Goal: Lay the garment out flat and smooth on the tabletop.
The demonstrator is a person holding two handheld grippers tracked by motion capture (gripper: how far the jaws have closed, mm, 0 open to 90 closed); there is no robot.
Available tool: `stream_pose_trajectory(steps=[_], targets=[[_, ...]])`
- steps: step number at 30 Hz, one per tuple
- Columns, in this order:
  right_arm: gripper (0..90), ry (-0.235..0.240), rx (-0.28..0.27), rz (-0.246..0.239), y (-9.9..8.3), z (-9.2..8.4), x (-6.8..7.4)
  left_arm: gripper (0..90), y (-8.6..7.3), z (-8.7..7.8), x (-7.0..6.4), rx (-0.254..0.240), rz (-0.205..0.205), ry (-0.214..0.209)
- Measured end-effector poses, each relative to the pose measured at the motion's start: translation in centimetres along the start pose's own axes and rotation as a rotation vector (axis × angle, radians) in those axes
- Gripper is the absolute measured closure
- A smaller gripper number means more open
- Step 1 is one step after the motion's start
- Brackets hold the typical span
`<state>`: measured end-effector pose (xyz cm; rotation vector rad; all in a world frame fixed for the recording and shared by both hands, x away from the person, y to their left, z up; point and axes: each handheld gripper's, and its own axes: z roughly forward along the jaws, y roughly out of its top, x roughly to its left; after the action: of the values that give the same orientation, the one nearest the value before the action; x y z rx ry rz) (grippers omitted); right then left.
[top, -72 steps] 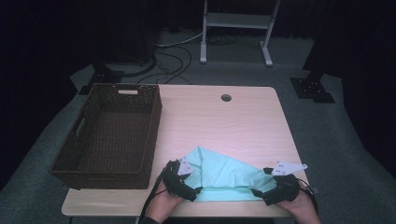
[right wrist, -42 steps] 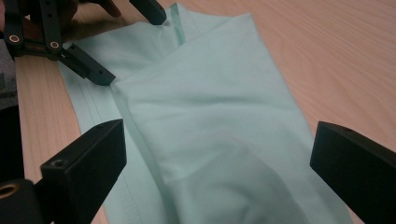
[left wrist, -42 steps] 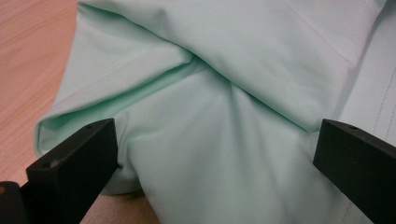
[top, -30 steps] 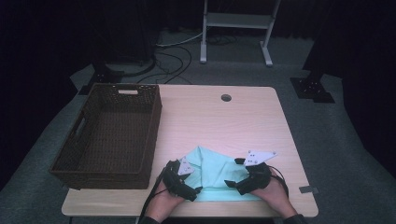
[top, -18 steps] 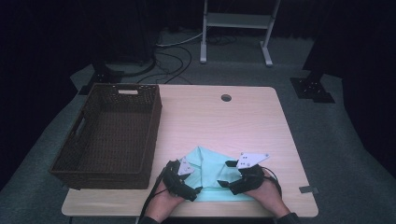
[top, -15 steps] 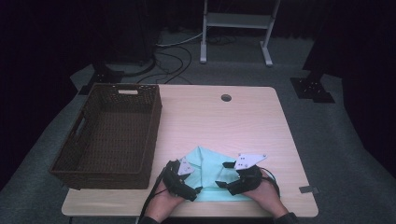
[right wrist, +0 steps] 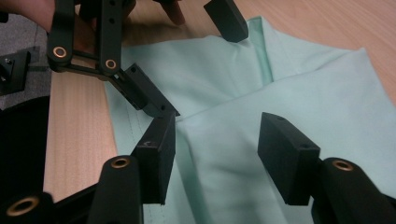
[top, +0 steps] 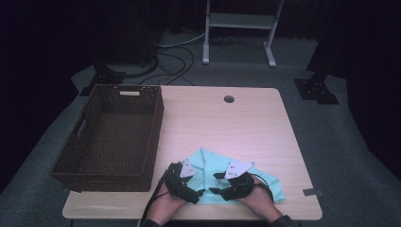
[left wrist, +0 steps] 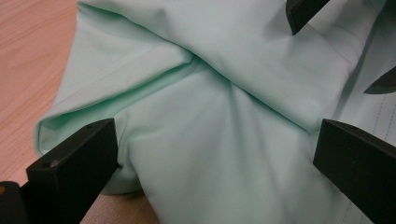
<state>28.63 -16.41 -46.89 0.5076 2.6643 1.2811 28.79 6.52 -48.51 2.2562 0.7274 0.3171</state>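
1. The brown wicker basket [top: 109, 137] stands on the left half of the surface [top: 246, 127]; its inside shows bare weave with nothing in it.
2. The mint-green cloth [top: 215, 163] lies folded at the near edge of the surface, well apart from the basket's right wall.
3. The left claw [top: 195, 193] sits over the cloth's near left part, jaws spread wide with a fold lying between them, the pads not pressing.
4. The right claw [top: 213, 183] faces it closely; its jaws have just been closing and stand half apart over a folded edge [right wrist: 219, 116], not yet pinching.
5. Both hands hide the cloth's near edge, and the forearms are cut off below.
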Motion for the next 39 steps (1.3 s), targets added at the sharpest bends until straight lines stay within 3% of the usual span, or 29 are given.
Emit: stream_pose_trajectory(steps=[8, 13, 17, 23, 31, 39], targets=[[52.0, -0.002, 0.011, 0.013, -0.4, 0.4, -0.2, 0.0, 0.0, 0.0, 0.0, 0.0, 0.001, 0.0], [55.9, -0.013, 0.033, -0.006, -0.6, 0.9, -0.1, 0.0, 0.0, 0.0, 0.0, 0.002, 0.003, -0.001], [62.3, -0.049, 0.029, -0.03, -0.8, 1.0, 0.2, 0.0, 0.0, 0.0, 0.0, 0.002, 0.003, -0.001], [79.6, -0.099, 0.027, -0.044, -0.8, 1.0, 0.3, 0.0, 0.0, 0.0, 0.0, 0.0, 0.002, -0.001], [83.6, -0.063, 0.025, 0.0, -0.4, 0.8, -0.4, 0.0, 0.0, 0.0, 0.0, -0.001, 0.0, 0.0], [83.7, -0.041, -0.018, 0.035, -0.1, -0.2, -0.9, 0.0, 0.0, 0.0, 0.0, -0.002, 0.001, 0.001]])
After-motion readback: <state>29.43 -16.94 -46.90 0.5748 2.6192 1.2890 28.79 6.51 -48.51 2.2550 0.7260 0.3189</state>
